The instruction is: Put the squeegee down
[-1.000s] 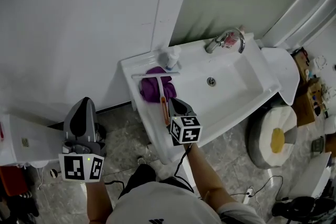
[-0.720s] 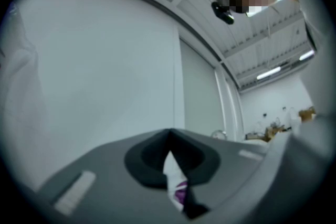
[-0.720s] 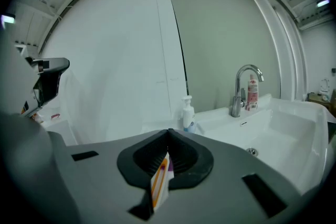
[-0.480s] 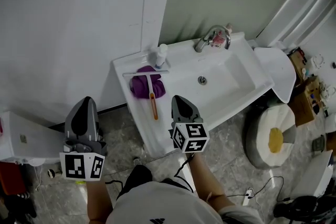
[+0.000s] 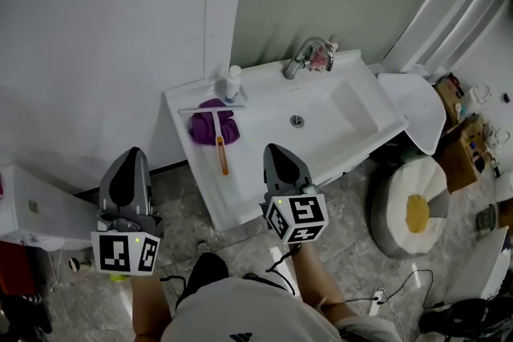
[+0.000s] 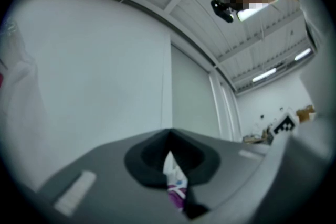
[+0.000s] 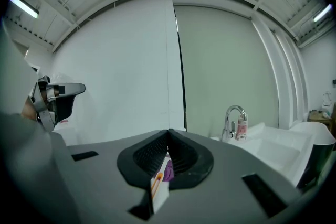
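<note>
Squeegee (image 5: 218, 142) lies on sink (image 5: 341, 114), seemingly over purple cloth (image 5: 205, 126); left gripper (image 5: 131, 154) and right gripper (image 5: 274, 150) closed, empty.

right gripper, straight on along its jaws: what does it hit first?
Probably the wall behind the sink, near the panel seam. The right gripper points roughly level, so its line seems to pass over the squeegee and cloth on the sink deck; depth is unclear.

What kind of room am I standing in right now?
Most likely a bathroom or washroom. A white sink with a chrome faucet stands against the wall, and a squeegee lies over a purple cloth on the sink's ledge, which suggests cleaning.
</note>
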Demonstrator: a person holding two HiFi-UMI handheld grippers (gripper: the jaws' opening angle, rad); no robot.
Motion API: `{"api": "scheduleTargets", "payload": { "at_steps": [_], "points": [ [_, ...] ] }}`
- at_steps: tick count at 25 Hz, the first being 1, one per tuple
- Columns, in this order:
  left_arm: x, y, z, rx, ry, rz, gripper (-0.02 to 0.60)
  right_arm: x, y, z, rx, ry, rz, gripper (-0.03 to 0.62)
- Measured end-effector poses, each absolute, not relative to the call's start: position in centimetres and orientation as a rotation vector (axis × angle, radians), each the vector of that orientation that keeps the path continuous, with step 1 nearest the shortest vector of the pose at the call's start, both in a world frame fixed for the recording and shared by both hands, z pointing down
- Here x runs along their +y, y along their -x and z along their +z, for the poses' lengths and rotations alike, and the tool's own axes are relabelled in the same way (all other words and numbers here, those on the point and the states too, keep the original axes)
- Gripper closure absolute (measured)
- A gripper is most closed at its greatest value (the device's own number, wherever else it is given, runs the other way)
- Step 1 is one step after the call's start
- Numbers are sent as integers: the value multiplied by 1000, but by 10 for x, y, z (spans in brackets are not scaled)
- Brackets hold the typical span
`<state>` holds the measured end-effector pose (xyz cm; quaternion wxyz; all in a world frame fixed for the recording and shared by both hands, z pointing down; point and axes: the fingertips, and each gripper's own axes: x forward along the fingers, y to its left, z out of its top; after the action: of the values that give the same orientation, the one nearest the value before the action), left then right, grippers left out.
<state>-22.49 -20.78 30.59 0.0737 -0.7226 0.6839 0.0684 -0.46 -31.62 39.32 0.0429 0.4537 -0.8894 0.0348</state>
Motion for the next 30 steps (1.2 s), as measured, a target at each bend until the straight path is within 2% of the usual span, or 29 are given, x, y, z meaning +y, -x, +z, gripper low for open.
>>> {"api": "scheduleTargets", "payload": {
  "at_steps": [18,30],
  "points": [
    [-148,172,287,2025,2133,235,575,-245,-58,333,-2810,-1453,-35,592],
    [-118,152,282,2012,2124,262,575,-209,-75,316,-2823,-1466,-123,592]
  ]
}}
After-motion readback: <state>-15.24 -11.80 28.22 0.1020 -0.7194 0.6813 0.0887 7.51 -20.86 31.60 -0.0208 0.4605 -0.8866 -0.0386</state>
